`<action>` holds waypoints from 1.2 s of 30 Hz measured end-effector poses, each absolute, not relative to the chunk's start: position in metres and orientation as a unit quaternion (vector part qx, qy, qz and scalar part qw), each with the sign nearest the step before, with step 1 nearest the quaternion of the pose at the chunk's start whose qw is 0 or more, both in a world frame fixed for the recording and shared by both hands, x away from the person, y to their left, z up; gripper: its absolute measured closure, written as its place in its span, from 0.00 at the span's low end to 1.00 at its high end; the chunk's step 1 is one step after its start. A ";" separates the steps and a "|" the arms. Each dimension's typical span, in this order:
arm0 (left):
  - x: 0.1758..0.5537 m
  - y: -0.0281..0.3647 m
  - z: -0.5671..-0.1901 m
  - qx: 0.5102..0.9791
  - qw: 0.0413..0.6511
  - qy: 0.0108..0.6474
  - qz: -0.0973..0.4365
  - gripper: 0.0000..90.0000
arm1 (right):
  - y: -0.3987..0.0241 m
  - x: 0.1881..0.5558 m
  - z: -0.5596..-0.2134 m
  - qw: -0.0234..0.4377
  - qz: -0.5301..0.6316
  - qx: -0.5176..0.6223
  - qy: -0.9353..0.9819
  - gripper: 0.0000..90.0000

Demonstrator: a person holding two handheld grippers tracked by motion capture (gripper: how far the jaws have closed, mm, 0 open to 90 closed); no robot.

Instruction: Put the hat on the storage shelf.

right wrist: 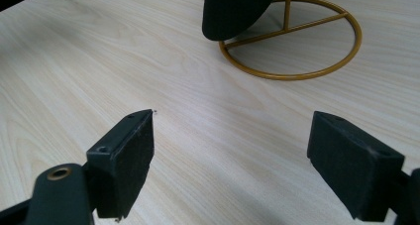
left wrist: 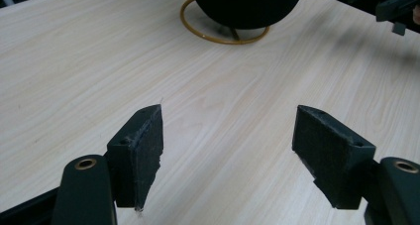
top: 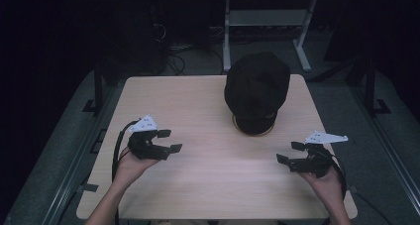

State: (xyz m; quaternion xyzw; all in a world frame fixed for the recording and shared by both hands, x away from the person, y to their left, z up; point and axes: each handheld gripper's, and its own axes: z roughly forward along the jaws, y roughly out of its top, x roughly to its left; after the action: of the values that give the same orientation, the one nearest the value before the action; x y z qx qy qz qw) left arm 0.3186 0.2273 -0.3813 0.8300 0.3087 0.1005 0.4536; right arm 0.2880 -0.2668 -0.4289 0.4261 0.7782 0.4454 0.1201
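A black cap sits on a gold wire stand at the back of the light wooden table, right of centre. My left gripper hovers over the table's left side, open, with nothing between its jaws and its tips toward the middle. My right gripper mirrors it at the right, also open with nothing in it. In the left gripper view the left gripper has bare wood between its pads, with the cap and stand ring ahead. In the right gripper view the right gripper faces the cap's brim and the stand's ring.
The right gripper's jaw tips show far off in the left gripper view. Behind the table stands a grey metal frame, with cables on the dark floor. Bare wood lies between the two grippers.
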 end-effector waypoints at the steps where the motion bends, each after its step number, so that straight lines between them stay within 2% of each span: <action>1: 0.318 0.229 -0.383 0.831 0.452 0.308 0.099 0.31 | -0.267 0.288 -0.429 0.120 0.445 0.426 0.778 0.20; 36: 0.291 0.255 -0.415 0.819 0.452 0.337 0.106 0.30 | -0.263 0.285 -0.431 0.116 0.437 0.423 0.785 0.20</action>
State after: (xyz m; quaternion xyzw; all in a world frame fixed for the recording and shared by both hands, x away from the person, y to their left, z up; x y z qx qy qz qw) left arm 0.2915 0.2548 -0.4146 0.8188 0.3373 0.1064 0.4522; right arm 0.2851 -0.2629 -0.4314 0.4229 0.7852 0.4371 0.1161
